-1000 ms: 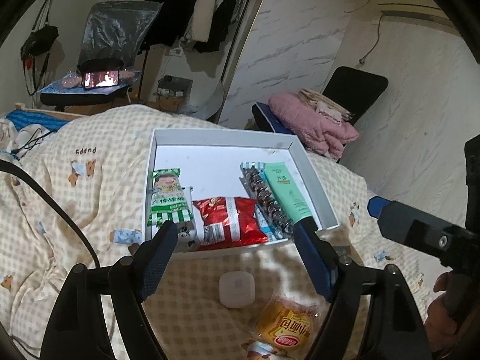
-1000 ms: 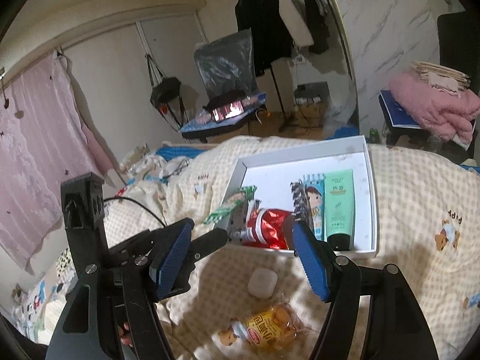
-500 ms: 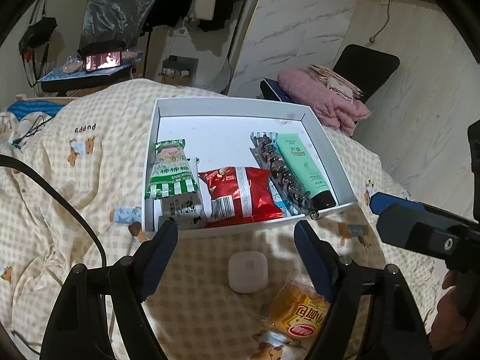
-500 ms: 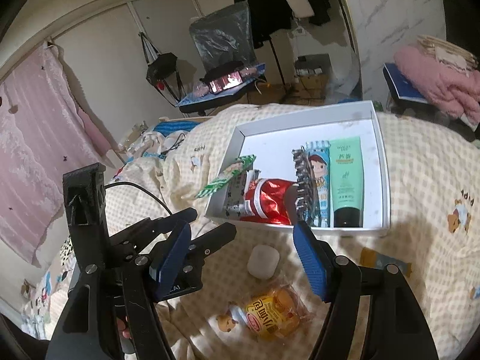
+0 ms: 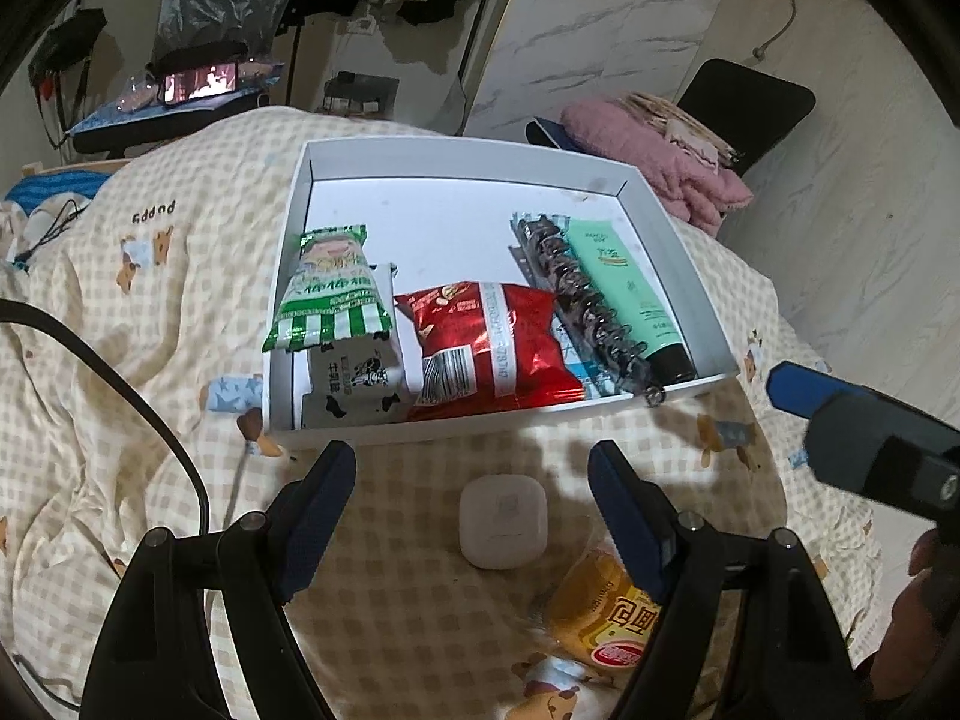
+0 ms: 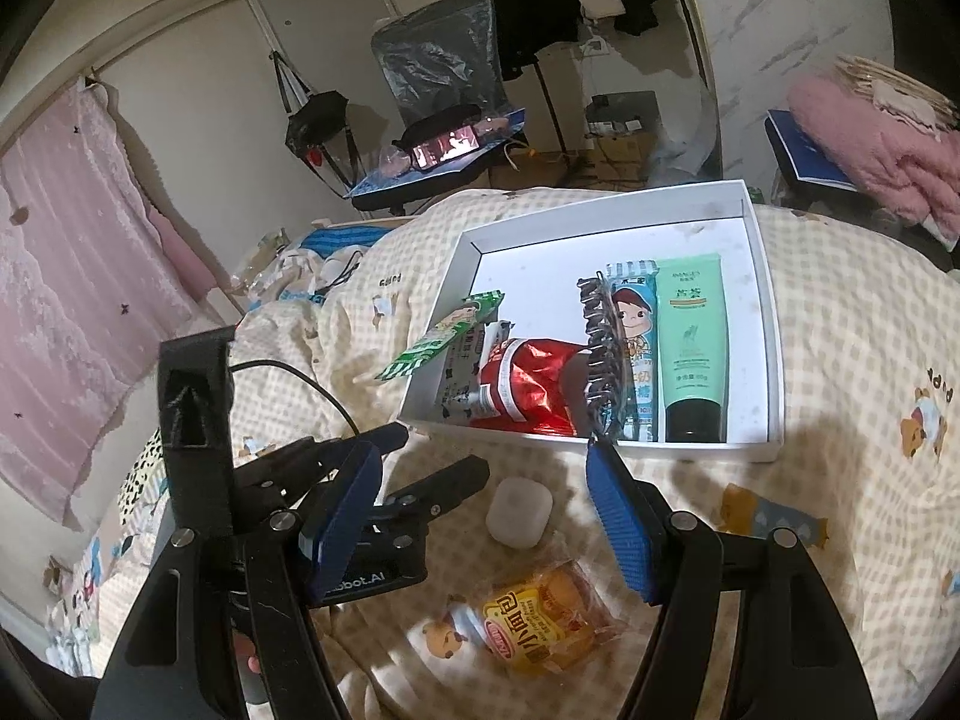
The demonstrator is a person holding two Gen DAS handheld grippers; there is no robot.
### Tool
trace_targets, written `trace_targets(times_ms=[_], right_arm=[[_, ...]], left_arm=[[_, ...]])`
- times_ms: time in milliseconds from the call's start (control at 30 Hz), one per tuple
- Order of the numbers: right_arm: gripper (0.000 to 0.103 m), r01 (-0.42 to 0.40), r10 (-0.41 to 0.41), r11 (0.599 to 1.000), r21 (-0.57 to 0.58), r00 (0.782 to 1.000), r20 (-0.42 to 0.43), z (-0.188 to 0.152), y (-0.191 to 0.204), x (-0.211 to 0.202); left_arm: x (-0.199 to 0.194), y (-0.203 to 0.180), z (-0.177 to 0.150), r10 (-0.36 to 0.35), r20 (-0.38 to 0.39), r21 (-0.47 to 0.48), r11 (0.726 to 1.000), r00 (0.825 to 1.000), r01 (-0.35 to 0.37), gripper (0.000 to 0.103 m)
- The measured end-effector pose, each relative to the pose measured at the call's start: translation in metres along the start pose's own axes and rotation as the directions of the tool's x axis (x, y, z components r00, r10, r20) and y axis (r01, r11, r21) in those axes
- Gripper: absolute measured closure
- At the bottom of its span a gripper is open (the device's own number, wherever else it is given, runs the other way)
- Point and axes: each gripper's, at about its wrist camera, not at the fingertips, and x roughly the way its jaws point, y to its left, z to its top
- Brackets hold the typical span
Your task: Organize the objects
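Both grippers, left gripper (image 5: 471, 468) and right gripper (image 6: 483, 468), hung with jaws wide and holding nothing over the white earbud case (image 5: 503, 521) on the bed, which next needed grabbing and putting in the white box (image 5: 462, 150).

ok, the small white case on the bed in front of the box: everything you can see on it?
The small white case is a rounded-square, smooth, plastic-looking shell, closed, with a faint seam or mark on top. It lies flat on the checked quilt, outside the white box and near its front wall. A yellow snack packet lies close beside it; contact is unclear. The open left gripper frames it without touching.
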Motion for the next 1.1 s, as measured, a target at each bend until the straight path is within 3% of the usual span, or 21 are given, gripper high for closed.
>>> trace_targets(times_ms=[167, 200, 267, 333, 433, 600, 667, 733, 767, 867, 1100], right_arm=[[0.031, 0.001, -0.001, 1.0, -0.003, 1.0, 0.004, 0.0, 0.0, 0.0], [0.031, -0.003, 0.003, 1.0, -0.005, 1.0, 0.005, 0.0, 0.0, 0.0], [0.031, -0.01, 0.01, 1.0, -0.005, 1.0, 0.012, 0.0, 0.0, -0.002], [0.031, -0.016, 0.016, 1.0, -0.004, 1.0, 0.019, 0.001, 0.001, -0.002], [0.031, -0.022, 0.022, 1.0, 0.003, 0.999, 0.025, 0.001, -0.001, -0.004], [0.031, -0.026, 0.026, 1.0, 0.013, 0.999, 0.03, 0.002, -0.004, -0.007], [0.031, -0.027, 0.026, 1.0, 0.016, 0.999, 0.034, 0.002, -0.004, -0.008], [0.031, -0.03, 0.029, 0.999, 0.015, 0.999, 0.037, 0.002, -0.004, -0.009], [0.031, -0.031, 0.03, 0.999, 0.016, 0.999, 0.038, 0.002, -0.004, -0.009], [0.031, -0.033, 0.032, 0.999, 0.013, 0.999, 0.04, 0.002, -0.003, -0.01], [0.031, -0.04, 0.039, 0.999, 0.017, 0.998, 0.045, 0.002, -0.003, -0.011]], left_arm=[[0.008, 0.004, -0.003, 0.0, -0.013, -0.034, 0.999, 1.0, -0.001, 0.022], [0.009, 0.004, -0.003, -0.01, -0.012, -0.037, 0.999, 1.0, 0.009, 0.025], [0.011, 0.003, -0.003, -0.035, -0.026, -0.04, 0.999, 0.999, 0.034, 0.043], [0.013, 0.002, -0.006, -0.058, -0.031, -0.034, 0.998, 0.998, 0.057, 0.048], [0.009, 0.002, -0.01, -0.112, 0.016, -0.054, 0.992, 0.994, 0.113, 0.05], [-0.001, -0.004, -0.013, -0.05, 0.123, 0.001, 0.999, 0.991, 0.05, 0.051], [0.0, -0.004, -0.013, -0.041, 0.119, 0.001, 0.999, 0.992, 0.041, 0.067], [0.007, -0.001, -0.013, -0.077, 0.065, -0.016, 0.997, 0.995, 0.078, 0.083], [0.011, -0.001, -0.013, -0.084, 0.035, -0.02, 0.996, 0.996, 0.085, 0.087], [0.017, 0.0, -0.013, -0.049, 0.01, -0.027, 0.998, 0.999, 0.049, 0.087], [0.021, -0.005, -0.015, -0.127, -0.039, -0.004, 0.992, 0.991, 0.127, 0.087]])
